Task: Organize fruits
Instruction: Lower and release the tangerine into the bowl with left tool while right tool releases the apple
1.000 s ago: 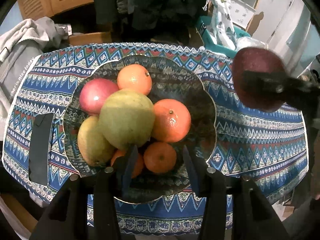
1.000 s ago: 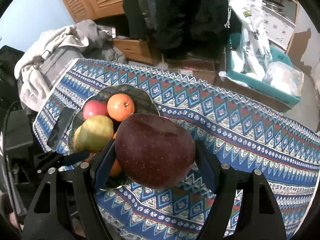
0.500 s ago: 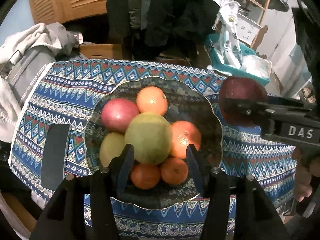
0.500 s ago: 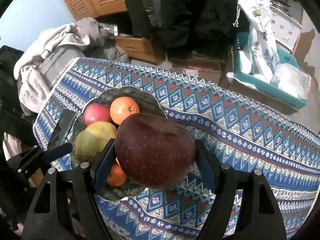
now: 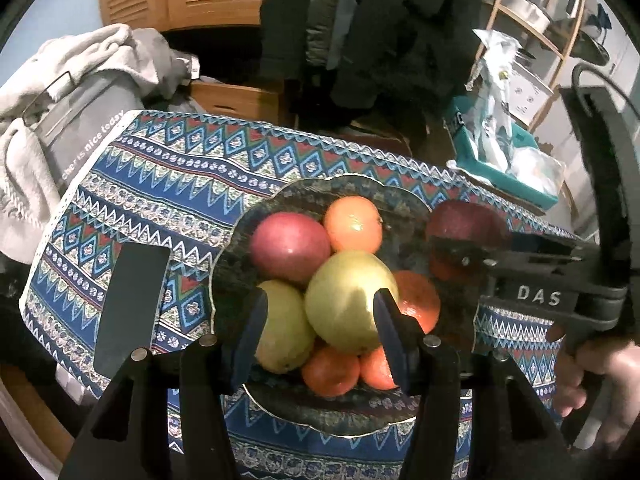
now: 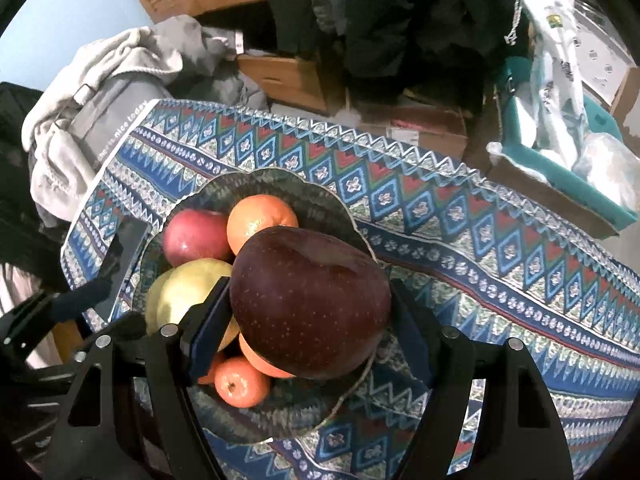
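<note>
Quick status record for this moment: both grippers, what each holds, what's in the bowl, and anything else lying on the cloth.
right gripper: shut on dark red apple, held over the bowl's near-right part
left gripper: empty, jaws apart, above the pile
bowl: dark, scalloped rim, on patterned cloth
bowl contents: pink-red apple, two yellow-green fruits, at least four oranges
also on cloth: black phone, left of bowl

White raised letters "DAS" stand on my right gripper [image 5: 464, 258]. The grey bag [image 5: 86, 120] reads "nice today"; a preceding word is possibly "cher", blurred.
</note>
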Motion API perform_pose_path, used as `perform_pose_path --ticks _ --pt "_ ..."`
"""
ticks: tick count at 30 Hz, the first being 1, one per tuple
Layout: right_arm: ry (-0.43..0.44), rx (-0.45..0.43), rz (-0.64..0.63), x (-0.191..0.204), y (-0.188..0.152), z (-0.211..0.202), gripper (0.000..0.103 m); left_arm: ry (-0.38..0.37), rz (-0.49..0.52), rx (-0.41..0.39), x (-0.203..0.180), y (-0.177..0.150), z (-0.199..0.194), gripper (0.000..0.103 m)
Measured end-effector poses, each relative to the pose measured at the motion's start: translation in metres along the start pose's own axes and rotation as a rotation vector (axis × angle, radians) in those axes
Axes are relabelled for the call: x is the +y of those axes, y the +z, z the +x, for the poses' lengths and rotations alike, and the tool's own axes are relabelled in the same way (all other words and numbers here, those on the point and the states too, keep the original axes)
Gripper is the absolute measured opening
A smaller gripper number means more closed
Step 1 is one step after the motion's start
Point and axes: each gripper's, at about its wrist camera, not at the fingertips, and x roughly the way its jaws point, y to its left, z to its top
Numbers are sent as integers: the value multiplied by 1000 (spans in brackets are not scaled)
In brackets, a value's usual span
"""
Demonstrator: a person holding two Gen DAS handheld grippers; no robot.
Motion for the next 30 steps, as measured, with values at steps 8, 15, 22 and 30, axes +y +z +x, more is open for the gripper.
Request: perform_pose_path --ticks 8,15,22,30 --pt "3 26 4 3 6 17 76 16 -37 -5 12 6 4 59" --pt "8 54 23 1 8 30 77 21 -47 -7 16 7 5 59" --pt "38 24 48 -3 13 20 76 26 -45 -9 14 6 3 62" --pt "-12 -4 0 4 10 -1 76 19 -24 -38 2 6 -14 65"
